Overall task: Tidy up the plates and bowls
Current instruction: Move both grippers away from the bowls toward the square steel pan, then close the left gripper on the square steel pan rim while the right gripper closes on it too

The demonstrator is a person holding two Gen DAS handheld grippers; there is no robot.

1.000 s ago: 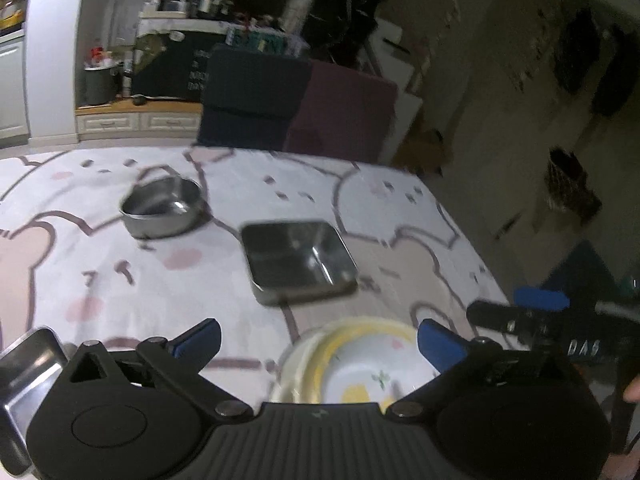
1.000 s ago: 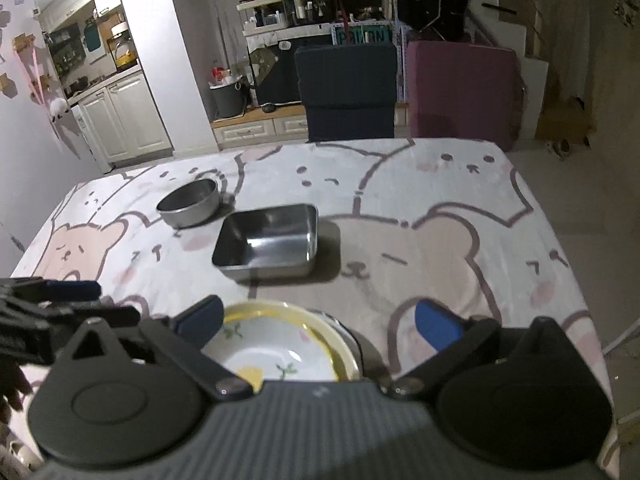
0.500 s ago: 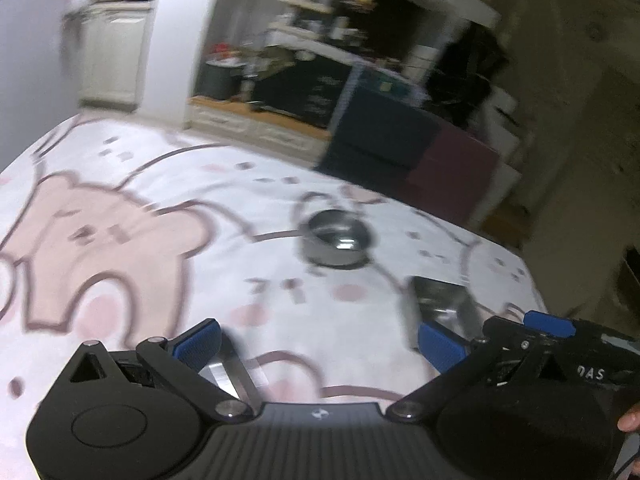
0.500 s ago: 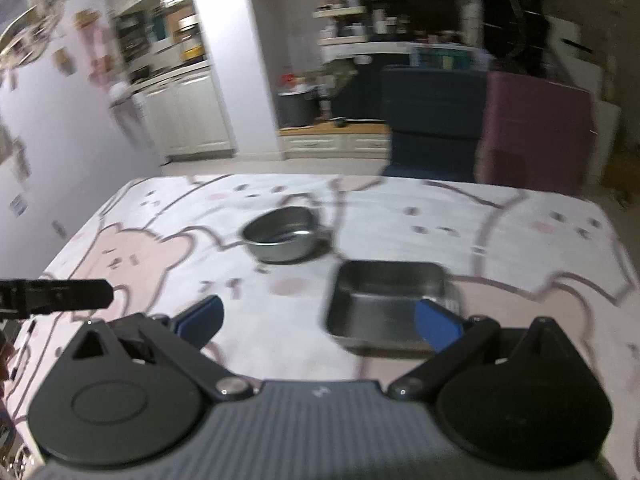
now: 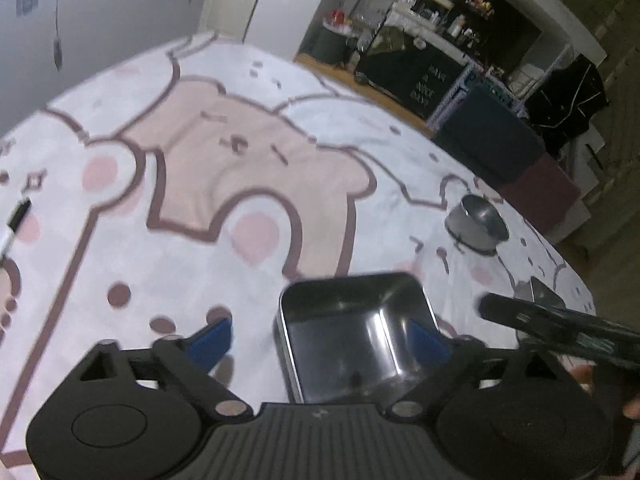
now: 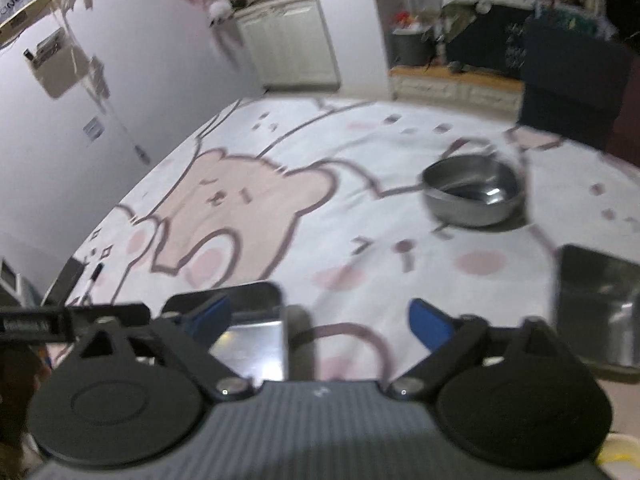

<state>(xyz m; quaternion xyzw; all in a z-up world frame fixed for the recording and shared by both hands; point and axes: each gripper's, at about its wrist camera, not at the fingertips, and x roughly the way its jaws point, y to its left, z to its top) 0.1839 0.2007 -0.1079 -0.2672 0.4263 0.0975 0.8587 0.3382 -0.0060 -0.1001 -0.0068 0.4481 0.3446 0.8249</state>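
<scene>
Two grippers close in on one square steel tray point(image 5: 352, 332) on the bear-print desk point(image 5: 240, 184): left gripper point(image 5: 320, 338), jaws closing w/ nothing clamped yet, straddles the tray's left wall, its right pad inside the pan. Right gripper point(image 6: 320, 318), also closing and empty, has only that tray's right edge point(image 6: 256, 336) betw. its pads. Left hand looks nearer; round bowl point(image 6: 474, 194) and 2nd tray point(image 6: 600, 300) sit well apart, farther right.
</scene>
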